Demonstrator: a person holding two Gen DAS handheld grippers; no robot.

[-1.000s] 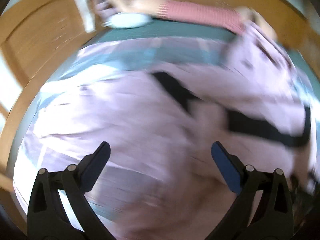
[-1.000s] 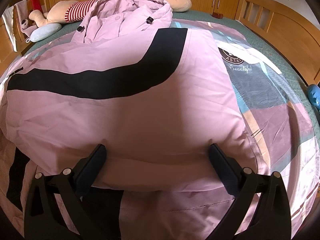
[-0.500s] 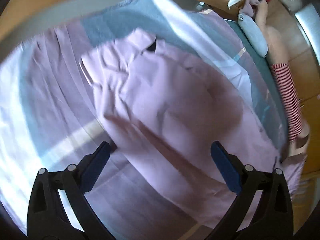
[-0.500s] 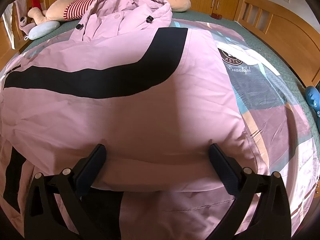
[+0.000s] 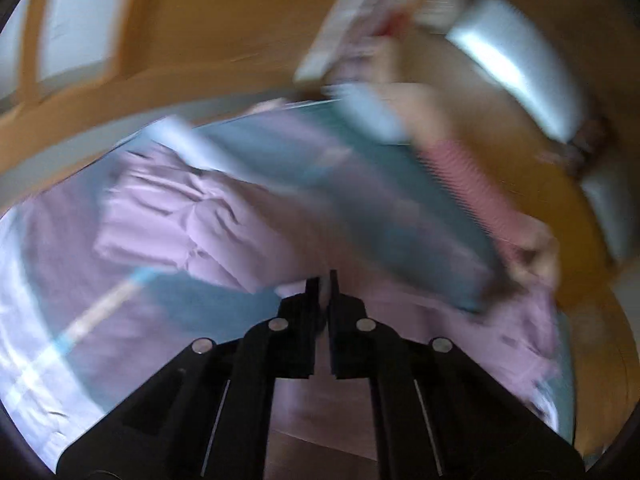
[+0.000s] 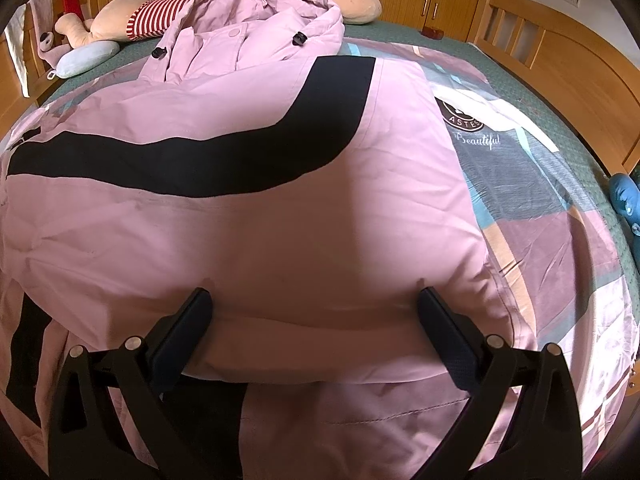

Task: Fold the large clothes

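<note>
The left tool is pinched together on a pink fold of the jacket; the right tool gapes wide over the jacket on the bed.

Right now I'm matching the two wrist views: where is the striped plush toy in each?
Left wrist: the striped plush toy runs blurred down the upper right, past the bed's far edge.
Right wrist: it lies at the top left, behind the pink jacket hood.
Shared landmark: the light blue pillow beside the toy.
</note>
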